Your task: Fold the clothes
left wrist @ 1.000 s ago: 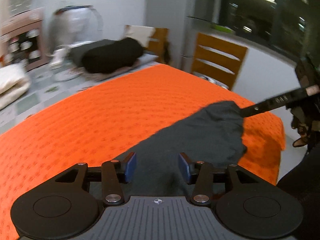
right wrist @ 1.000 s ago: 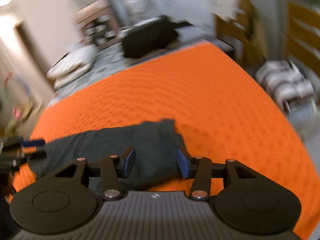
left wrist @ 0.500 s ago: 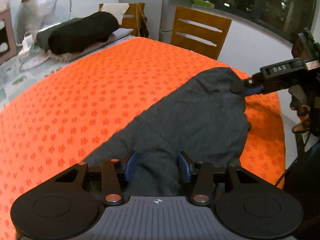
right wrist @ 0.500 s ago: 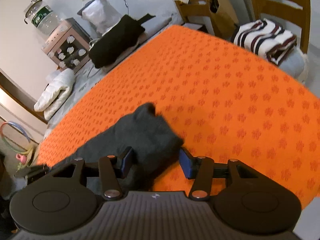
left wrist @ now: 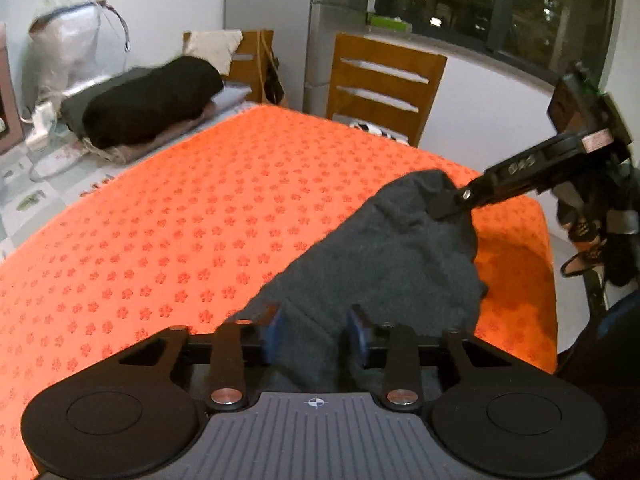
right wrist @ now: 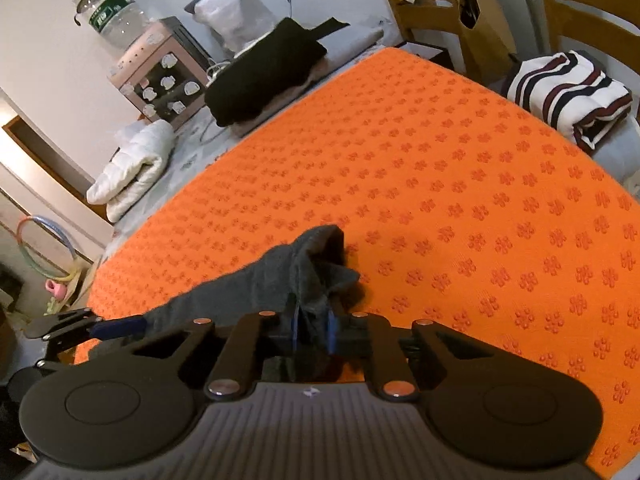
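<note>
At the far left corner of the table lies a rolled black bundle, soft and matte, with a crinkled white plastic bag behind it. The orange cloth covering the table is a coarse knit stamped with small flower shapes.

Along the near edge stretches the grey garment, a fuzzy, limp knit lying in loose folds. The left gripper has its blue pads either side of one end of it; the jaws have just been closing, yet a sliver of space still shows beside the cloth, so I cannot tell whether they grip.

Toward the right corner the right gripper is clamped on the garment's other end, its jaws having just closed; the cloth bunches up into a peak above the pads. Half a second ago that end lay flat between wide jaws, and it now stands pinched and raised.

Beyond the right edge a folded striped garment sits on a wooden slatted chair.
</note>
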### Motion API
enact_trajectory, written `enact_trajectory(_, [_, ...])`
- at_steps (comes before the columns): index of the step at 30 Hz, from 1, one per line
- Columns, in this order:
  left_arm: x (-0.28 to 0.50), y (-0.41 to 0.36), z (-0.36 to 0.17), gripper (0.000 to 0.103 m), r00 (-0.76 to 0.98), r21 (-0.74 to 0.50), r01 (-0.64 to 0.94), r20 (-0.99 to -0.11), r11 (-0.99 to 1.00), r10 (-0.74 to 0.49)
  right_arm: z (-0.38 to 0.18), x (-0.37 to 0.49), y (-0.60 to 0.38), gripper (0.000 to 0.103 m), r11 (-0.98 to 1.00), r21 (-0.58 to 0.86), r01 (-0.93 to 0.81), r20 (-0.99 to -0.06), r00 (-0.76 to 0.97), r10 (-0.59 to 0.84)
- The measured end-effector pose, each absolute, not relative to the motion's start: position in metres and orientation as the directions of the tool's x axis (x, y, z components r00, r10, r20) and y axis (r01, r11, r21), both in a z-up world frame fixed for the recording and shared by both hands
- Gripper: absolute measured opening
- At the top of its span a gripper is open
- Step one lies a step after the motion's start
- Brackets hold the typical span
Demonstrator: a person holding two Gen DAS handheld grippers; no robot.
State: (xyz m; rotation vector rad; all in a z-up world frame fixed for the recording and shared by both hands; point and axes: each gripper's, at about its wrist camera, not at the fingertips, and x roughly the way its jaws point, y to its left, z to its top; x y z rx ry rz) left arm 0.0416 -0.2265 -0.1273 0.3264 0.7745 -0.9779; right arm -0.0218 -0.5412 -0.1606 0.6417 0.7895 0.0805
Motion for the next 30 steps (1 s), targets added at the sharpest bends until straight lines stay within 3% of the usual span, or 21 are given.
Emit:
enact_trajectory(2, [0.051,-0.23,-0.138,0.033,0.289,-0.099,0.842,-0.748,0.531,-0.598,-0.155,-0.022,-0.542,0.013,0.798,0.579,0.167,-0.626,0.718,0.304])
enact_trajectory(9, [0.067,-0.214,-0.144,0.035,0.254,-0.266,0.761,-0.717,0.592,-0.649,-0.117,-0.024,-0.532,0.012,0.789,0.603,0.119,-0.57,0.756,0.321])
enact_trajectory(12, [0.068,-0.198,-0.127,0.046,0.29,-0.333,0.693,-0.683,0.64,-0.67,-0.098,-0.023,-0.524,0.012,0.792,0.606,0.078,-0.544,0.767,0.34])
enact_trajectory(15, [0.064,-0.17,-0.101,0.049,0.367,-0.381,0.607,-0.644,0.697,-0.671,-0.081,-0.02,-0.512,0.012,0.81,0.587,0.024,-0.53,0.767,0.361])
enact_trajectory(20, [0.055,-0.12,-0.067,0.051,0.488,-0.43,0.442,-0.62,0.787,-0.614,-0.05,-0.011,-0.479,0.012,0.848,0.522,-0.093,-0.517,0.756,0.402])
enact_trajectory(30, [0.035,-0.025,-0.055,0.056,0.548,-0.484,0.384,-0.565,0.786,-0.616,-0.001,0.001,-0.348,0.011,0.91,0.325,-0.258,-0.501,0.769,0.397])
